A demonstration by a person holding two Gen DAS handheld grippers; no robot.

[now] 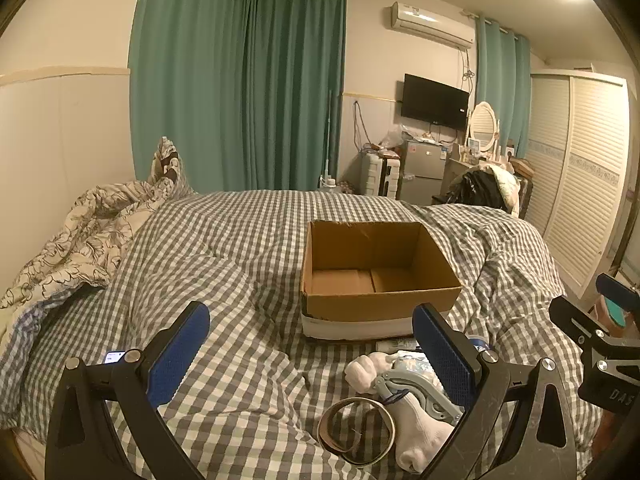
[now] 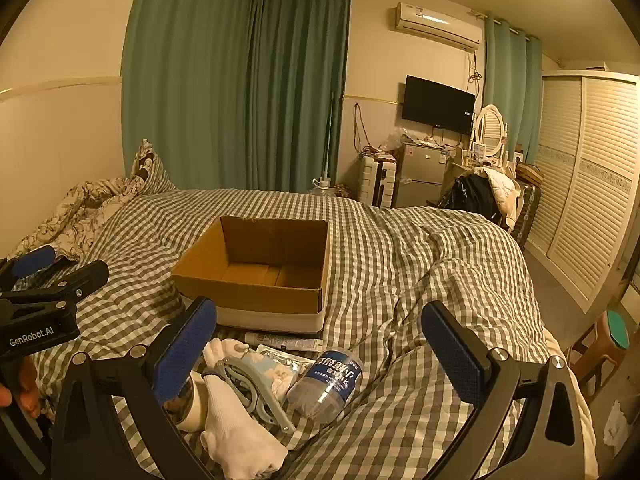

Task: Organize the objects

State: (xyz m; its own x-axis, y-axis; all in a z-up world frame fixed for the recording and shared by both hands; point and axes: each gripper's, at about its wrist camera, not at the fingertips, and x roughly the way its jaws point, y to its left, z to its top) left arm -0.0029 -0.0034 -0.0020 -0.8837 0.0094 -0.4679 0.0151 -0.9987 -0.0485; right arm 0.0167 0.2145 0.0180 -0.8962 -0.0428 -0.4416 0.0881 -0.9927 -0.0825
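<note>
An open, empty cardboard box (image 1: 376, 272) (image 2: 256, 268) sits on the checked bedspread (image 1: 224, 248) (image 2: 400, 264). In front of it lies a small pile: a white sock (image 1: 424, 436) (image 2: 236, 428), a grey plastic clip (image 1: 412, 388) (image 2: 248, 384), a rolled belt (image 1: 356, 428), a clear bottle with a blue label (image 2: 328, 380), a flat packet (image 2: 276, 364) and a tube (image 2: 284, 342). My left gripper (image 1: 312, 356) hovers open just left of the pile. My right gripper (image 2: 320, 356) hangs open above the bottle. Nothing is between either pair of blue pads.
A floral quilt (image 1: 80, 232) is bunched at the bed's left side, with a phone (image 1: 114, 357) near it. Beyond the bed stand a small fridge (image 1: 424, 172), a suitcase, a dressing table and a louvred wardrobe (image 1: 584, 184). A stool (image 2: 612, 340) stands at the bed's right.
</note>
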